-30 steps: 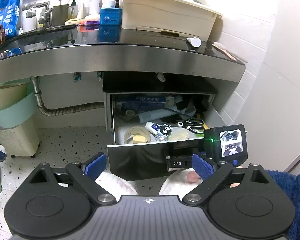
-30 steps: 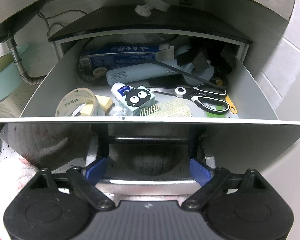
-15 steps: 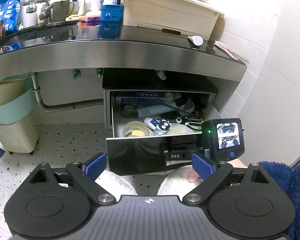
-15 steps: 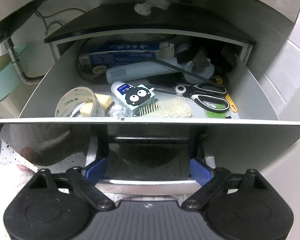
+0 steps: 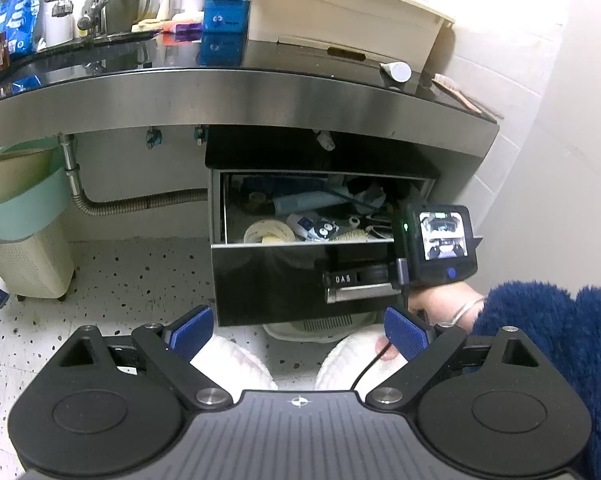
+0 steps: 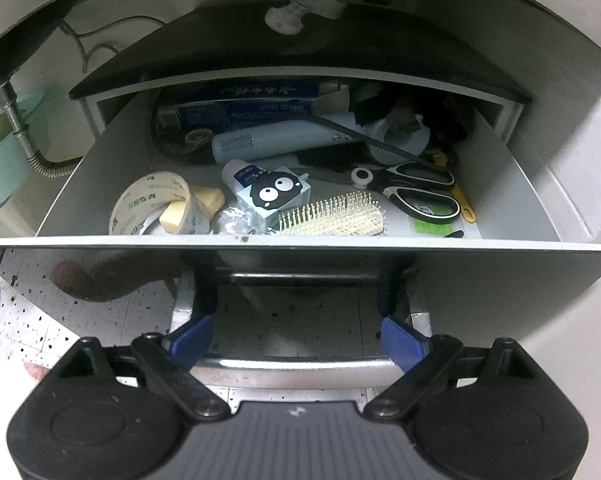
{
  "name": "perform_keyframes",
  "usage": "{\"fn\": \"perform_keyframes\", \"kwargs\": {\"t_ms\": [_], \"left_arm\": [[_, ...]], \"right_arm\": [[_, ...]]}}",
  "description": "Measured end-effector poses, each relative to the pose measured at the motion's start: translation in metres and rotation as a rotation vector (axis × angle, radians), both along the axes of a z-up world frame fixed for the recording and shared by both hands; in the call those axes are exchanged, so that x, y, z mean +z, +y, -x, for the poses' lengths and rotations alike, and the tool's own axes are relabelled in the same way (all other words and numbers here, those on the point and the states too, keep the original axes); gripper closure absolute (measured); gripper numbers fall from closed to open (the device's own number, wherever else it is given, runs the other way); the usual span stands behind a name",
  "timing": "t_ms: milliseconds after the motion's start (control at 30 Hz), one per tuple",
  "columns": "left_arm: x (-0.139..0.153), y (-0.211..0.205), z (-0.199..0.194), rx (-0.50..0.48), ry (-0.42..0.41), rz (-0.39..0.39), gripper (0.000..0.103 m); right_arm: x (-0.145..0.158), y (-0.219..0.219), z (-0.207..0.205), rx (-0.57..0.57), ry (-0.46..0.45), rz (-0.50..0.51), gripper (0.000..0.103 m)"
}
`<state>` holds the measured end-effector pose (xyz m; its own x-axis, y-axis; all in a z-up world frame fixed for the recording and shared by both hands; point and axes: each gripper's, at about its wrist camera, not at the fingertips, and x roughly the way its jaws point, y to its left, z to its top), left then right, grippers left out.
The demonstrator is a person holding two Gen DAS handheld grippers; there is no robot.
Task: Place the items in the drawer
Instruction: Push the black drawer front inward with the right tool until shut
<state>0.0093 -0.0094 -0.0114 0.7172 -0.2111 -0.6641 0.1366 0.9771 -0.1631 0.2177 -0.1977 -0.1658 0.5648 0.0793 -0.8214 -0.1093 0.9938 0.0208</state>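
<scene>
The drawer (image 5: 268, 272) under the steel counter stands partly open, its glossy black front (image 6: 500, 280) facing me. Inside lie a tape roll (image 6: 152, 204), a light blue box with a black cartoon face (image 6: 274, 194), a cream hairbrush (image 6: 334, 216), scissors (image 6: 416, 190) and a pale blue tube-shaped device (image 6: 276, 142). My right gripper (image 6: 296, 338) is open, its blue pads on either side of the drawer's metal handle bar (image 6: 296, 368); it also shows in the left wrist view (image 5: 436, 248). My left gripper (image 5: 298, 330) is open and empty, held back above the floor.
The counter (image 5: 220, 92) overhangs the drawer and carries a cream bin (image 5: 340, 16), a blue box (image 5: 224, 14) and a white tube (image 5: 396, 70). A flexible drain pipe (image 5: 140, 204) and mint basket (image 5: 20, 216) stand left. White wall at right.
The drawer has slid further in toward the cabinet with my right gripper at its handle. The left gripper's view has pulled back and up, showing more of the counter.
</scene>
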Motion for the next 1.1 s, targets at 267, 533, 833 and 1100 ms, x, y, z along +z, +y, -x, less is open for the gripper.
{"fn": "perform_keyframes", "kwargs": {"t_ms": [267, 533, 833, 1100], "left_arm": [[-0.003, -0.003, -0.004, -0.006, 0.020, -0.008, 0.010], [-0.006, -0.004, -0.009, -0.006, 0.041, -0.018, 0.010], [-0.007, -0.010, -0.015, -0.020, 0.056, -0.044, 0.010], [-0.010, -0.008, -0.021, -0.019, 0.072, -0.049, 0.010]], "right_arm": [[0.000, -0.001, 0.002, 0.001, 0.002, 0.000, 0.012], [0.001, -0.001, 0.001, 0.000, 0.004, -0.001, 0.012], [0.002, 0.000, -0.003, -0.001, 0.010, 0.000, 0.012], [0.002, 0.000, -0.002, -0.002, 0.012, 0.000, 0.012]]}}
